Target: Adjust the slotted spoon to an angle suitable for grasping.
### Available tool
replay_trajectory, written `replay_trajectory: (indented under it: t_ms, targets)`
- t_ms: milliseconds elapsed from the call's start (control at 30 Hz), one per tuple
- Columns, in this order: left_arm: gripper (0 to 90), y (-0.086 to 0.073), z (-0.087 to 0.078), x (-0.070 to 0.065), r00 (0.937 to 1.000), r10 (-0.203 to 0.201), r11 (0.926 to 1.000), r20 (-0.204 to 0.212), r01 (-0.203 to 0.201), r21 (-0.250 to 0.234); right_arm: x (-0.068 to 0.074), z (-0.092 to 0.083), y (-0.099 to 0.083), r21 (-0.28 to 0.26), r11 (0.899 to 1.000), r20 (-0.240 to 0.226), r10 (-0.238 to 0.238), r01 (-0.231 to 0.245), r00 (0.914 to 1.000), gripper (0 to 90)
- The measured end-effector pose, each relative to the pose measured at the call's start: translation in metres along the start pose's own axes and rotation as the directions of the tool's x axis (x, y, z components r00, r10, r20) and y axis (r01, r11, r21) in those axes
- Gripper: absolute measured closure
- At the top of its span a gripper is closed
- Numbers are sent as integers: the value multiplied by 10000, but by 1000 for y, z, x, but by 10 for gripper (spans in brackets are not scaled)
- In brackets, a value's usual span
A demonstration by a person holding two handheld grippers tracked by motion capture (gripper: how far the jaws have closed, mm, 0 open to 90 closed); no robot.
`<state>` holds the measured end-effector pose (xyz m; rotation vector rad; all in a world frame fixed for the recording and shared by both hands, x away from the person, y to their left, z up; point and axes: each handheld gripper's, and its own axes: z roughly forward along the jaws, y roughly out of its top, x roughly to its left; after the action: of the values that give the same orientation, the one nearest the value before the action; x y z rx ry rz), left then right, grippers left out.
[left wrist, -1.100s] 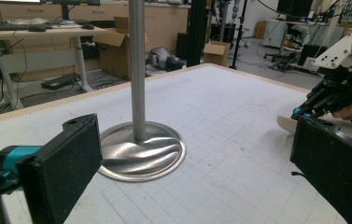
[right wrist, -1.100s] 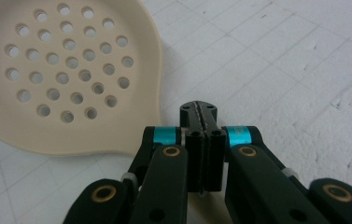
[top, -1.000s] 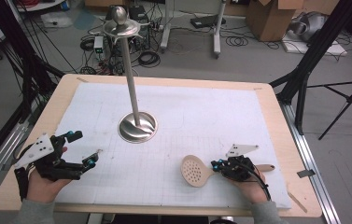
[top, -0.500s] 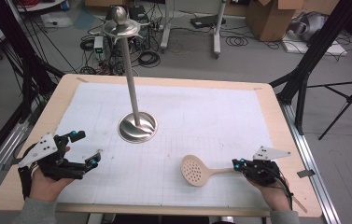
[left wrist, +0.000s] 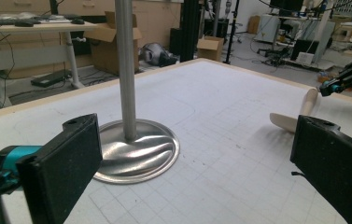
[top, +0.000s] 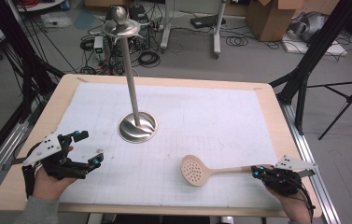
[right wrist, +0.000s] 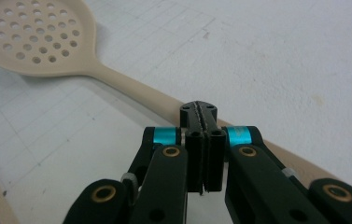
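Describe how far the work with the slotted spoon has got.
Done: nothing; the slotted spoon lies flat on the table. In hand: the right gripper, jaws shut, sits over its handle end, not gripping. The left gripper rests open. Left: grasp and lift it.

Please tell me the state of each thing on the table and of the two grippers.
slotted spoon: lying flat, bowl up.
metal stand: upright, nothing hanging on it.
left gripper: open, holding nothing.
right gripper: shut, over the spoon handle, not gripping it.
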<state>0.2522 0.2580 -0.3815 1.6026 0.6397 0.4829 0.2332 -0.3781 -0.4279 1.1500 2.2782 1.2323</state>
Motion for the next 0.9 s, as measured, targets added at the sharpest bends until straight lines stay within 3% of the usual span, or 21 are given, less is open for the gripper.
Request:
replay_trajectory:
  t_ms: [133,367,667,900]
  targets:
    - [25,0,-1,0,10000,-1,10000,-63,1,-9,-6,-1,-11,229,9994,243,256,-262,9994,900]
    - [25,0,-2,0,10000,-4,10000,-95,4,22,-11,6,-15,769,9970,733,53,-109,9973,900]
    - [25,-2,-5,-3,9999,19,9999,-142,-18,108,-14,16,-7,847,9964,1005,-42,-44,9949,900]
    - [25,-3,-9,-3,9997,12,9999,-232,-10,111,-16,25,-2,859,9963,962,-41,-42,9954,900]
